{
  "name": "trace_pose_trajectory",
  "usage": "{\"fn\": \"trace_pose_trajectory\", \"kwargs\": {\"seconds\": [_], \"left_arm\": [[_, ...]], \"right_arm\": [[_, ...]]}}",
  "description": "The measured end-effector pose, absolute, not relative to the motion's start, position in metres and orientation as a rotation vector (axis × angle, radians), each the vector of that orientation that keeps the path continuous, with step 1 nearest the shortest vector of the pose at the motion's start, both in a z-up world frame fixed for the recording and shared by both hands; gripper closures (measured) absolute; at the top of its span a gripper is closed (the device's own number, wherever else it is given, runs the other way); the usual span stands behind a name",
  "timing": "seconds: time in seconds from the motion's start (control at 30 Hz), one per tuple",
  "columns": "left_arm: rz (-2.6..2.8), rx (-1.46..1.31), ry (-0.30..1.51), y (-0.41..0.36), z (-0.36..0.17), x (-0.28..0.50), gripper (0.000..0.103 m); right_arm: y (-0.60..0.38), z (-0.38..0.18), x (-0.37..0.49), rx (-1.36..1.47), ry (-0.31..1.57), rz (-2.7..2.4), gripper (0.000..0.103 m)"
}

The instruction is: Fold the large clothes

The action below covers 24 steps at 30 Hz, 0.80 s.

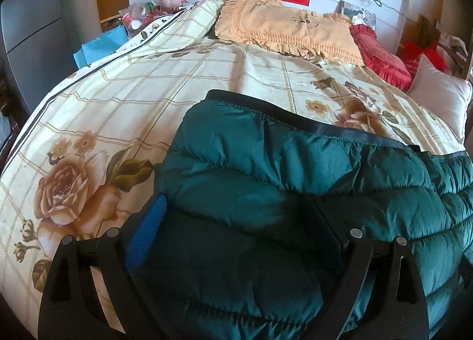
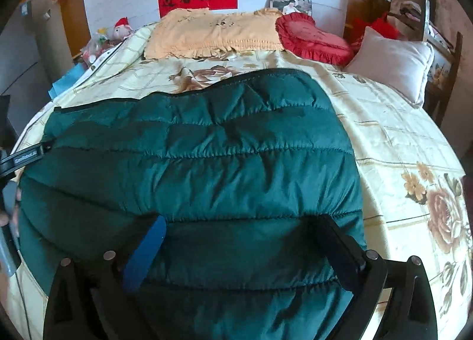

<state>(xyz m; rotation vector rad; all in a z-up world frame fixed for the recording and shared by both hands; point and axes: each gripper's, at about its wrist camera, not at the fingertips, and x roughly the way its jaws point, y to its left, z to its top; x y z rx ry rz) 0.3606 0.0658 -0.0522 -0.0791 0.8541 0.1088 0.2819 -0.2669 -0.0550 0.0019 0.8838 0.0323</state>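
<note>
A dark green quilted puffer jacket (image 1: 295, 180) lies spread on the bed, its black-trimmed hem toward the pillows; it also fills the middle of the right wrist view (image 2: 201, 162). My left gripper (image 1: 236, 215) is open, its fingers wide apart over the jacket's left part, the blue pad (image 1: 147, 236) at the jacket's left edge. My right gripper (image 2: 242, 236) is open, its fingers straddling the jacket's near right part. The left gripper's body shows at the left edge of the right wrist view (image 2: 17, 162).
The bed has a cream floral checked cover (image 1: 118, 103). A yellow frilled pillow (image 1: 283, 29), a red cushion (image 2: 310, 38) and a white pillow (image 2: 390, 64) lie at the head. A cluttered nightstand (image 1: 142, 14) stands at the far left.
</note>
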Motion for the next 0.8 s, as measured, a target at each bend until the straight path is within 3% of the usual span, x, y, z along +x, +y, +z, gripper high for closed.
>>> {"fn": "trace_pose_trajectory", "kwargs": {"seconds": [0.37, 0.8], "left_arm": [[0.092, -0.147, 0.788, 0.076, -0.033, 0.281, 0.011], [0.046, -0.036, 0.761, 0.046, -0.026, 0.205, 0.011]], "right_arm": [[-0.259, -0.014, 0.224, 0.096, 0.832, 0.039, 0.004], [-0.222, -0.022, 0.182, 0.084, 0.844, -0.015, 0.004]]}}
